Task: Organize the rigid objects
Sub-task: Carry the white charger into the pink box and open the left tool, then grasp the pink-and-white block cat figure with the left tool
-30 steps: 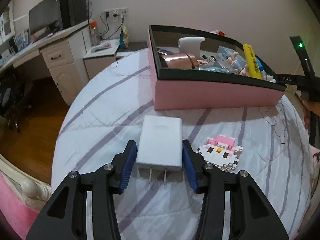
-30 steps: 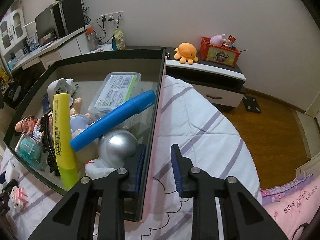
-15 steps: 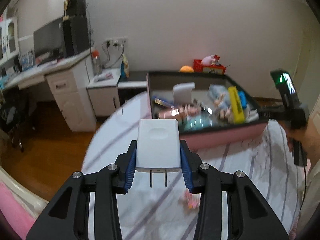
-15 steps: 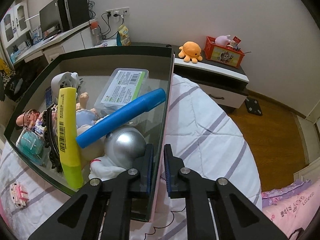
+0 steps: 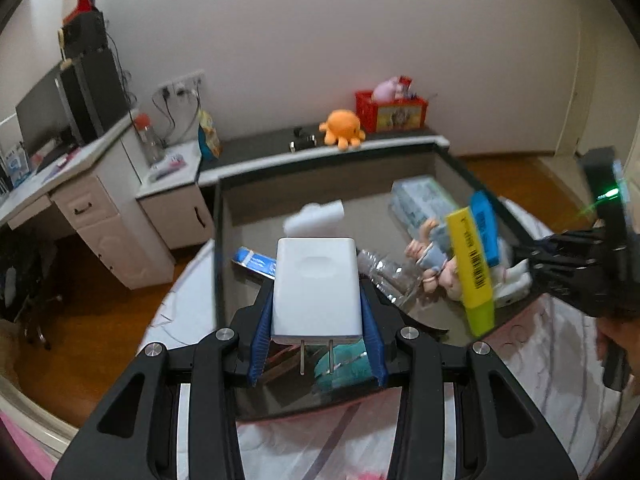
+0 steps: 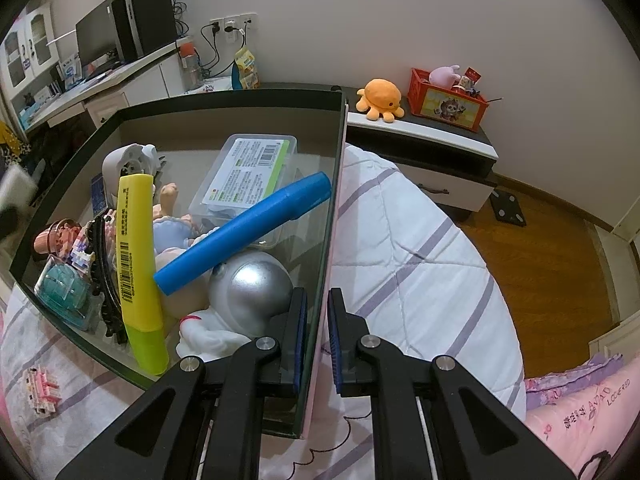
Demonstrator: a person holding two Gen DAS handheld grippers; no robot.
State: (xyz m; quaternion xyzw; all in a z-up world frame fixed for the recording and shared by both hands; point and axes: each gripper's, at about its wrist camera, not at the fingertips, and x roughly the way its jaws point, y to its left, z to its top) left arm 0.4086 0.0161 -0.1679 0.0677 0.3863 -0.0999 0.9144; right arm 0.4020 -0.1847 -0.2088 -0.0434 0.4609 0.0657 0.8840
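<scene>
- Lifted off the bed since the earlier frame, 1 white charger (image 5: 316, 286) hangs over the box (image 5: 217, 248), 2 prongs showing, clamped in the left gripper (image 5: 317, 334).
- Right gripper (image 6: 317, 342) pinches the box wall.
- 2 highlighters inside: 1 yellow (image 6: 138, 256), 1 blue (image 6: 244, 232).

Teal case (image 5: 340, 364) (half behind charger (image 5: 316, 288))

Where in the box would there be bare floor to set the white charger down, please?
The box floor is bare along its far wall, between the white adapter and the clear plastic case. The white charger hangs in the left tongs above the near part. The right side is crowded: yellow highlighter, blue marker, silver ball.
</scene>
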